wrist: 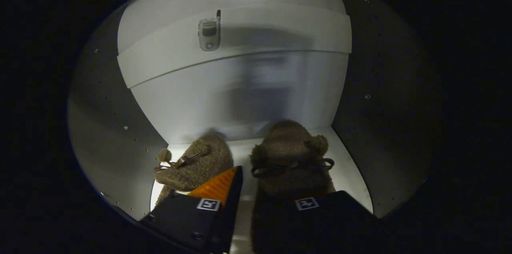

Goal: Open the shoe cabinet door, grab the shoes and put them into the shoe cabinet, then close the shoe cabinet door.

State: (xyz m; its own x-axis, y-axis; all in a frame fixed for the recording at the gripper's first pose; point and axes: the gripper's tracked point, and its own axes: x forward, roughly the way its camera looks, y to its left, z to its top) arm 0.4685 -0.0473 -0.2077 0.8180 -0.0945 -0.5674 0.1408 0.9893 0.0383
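Two brown fuzzy slippers with pompoms stand side by side on the white floor (244,148) inside the shoe cabinet, toes toward the back wall. The left slipper (198,166) lies just beyond my left finger (218,190). The right slipper (290,154) reaches back between my fingers, and its heel end is partly covered by my right finger (332,210). A strip of white floor shows between the left finger and this slipper. My gripper (276,190) stands open around the rear of the right slipper.
A white shelf (280,30) crosses the cabinet above the slippers, with a small grey phone-like device (209,33) on its front edge. Dark side walls (116,126) close in on both sides, and the back wall (240,98) stands close behind the slippers.
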